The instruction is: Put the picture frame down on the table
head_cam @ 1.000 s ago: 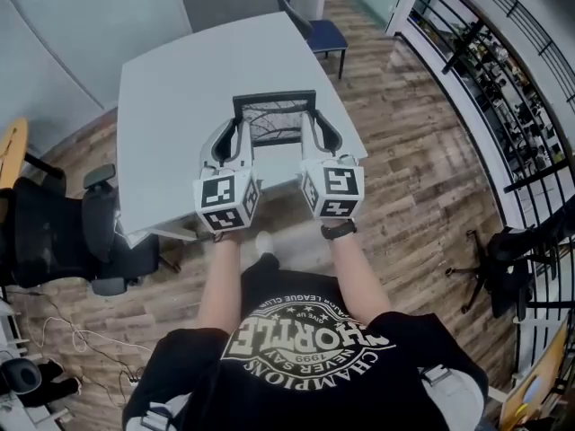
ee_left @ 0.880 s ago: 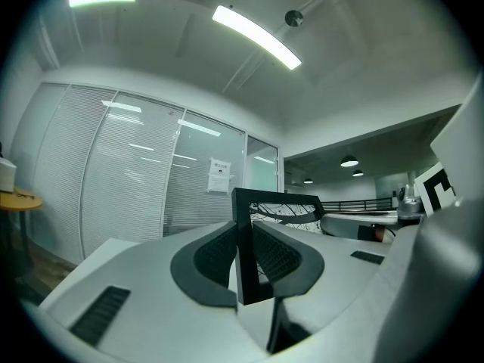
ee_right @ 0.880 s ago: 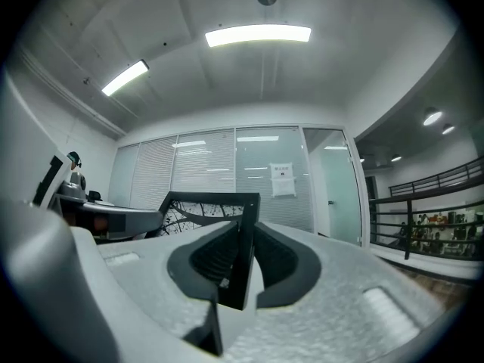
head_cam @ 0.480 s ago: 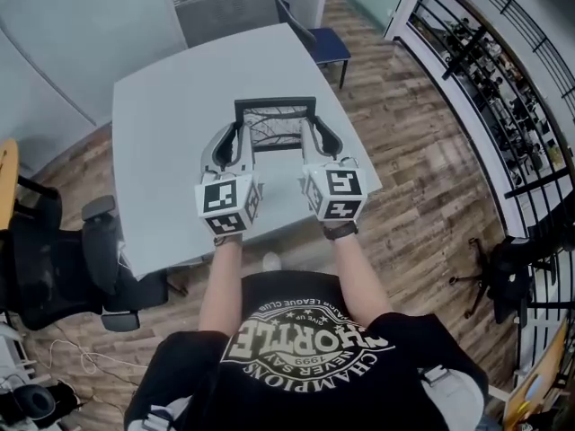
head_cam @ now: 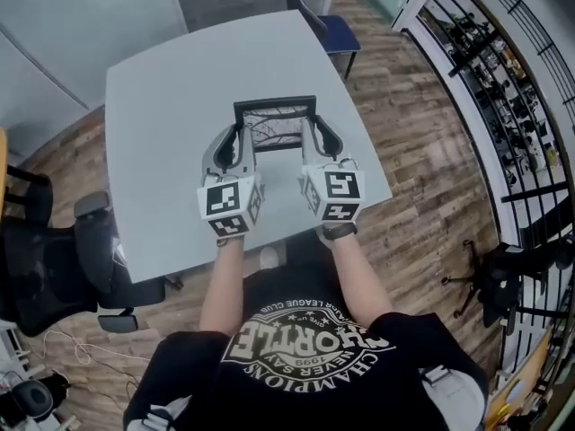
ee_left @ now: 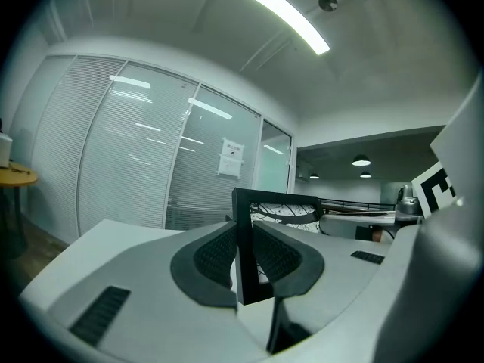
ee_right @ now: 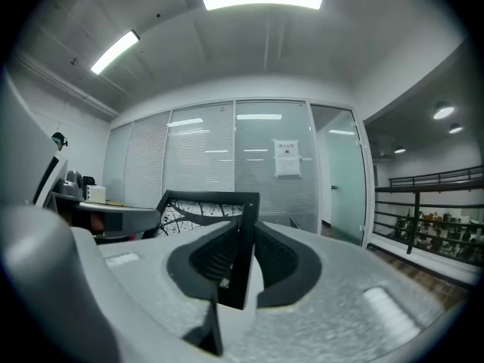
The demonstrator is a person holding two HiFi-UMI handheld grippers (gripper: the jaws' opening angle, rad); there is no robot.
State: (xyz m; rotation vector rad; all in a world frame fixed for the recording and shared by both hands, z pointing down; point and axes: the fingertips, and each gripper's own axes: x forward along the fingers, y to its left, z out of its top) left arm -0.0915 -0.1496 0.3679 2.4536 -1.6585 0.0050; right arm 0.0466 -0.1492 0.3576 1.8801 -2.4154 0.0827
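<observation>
At the far left a black office chair (head_cam: 49, 259) is standing off the corner of the grey table (head_cam: 153, 106). My left gripper (head_cam: 237, 140) is pinching the left upright of the picture frame (head_cam: 274, 122), with its ribbed pads closed flat on either face of the black bar. I am holding the frame upright over the near half of the table, with the bare-branch picture facing me. I cannot tell whether its bottom edge is touching the top yet. My right gripper (head_cam: 312, 138) is clamping the right upright in the same way, so the frame is hanging between the two.

I am judging the frame to be light and stiff. The bars are thin and smooth, so it could slide in the pads or twist if one side leads. Any glass in front would be fragile. I am thinking the side bars, low down, are the right hold, and that both sides should go down level. Past my right gripper a blue chair (head_cam: 334, 27) is sitting at the far corner.

The frame itself is showing no label. A paper notice (ee_right: 286, 158) is hanging on the glass wall, too small to read. My shirt's print is reading upside down: "CHAMPIONS", "1999", "NEVER SAY".
</observation>
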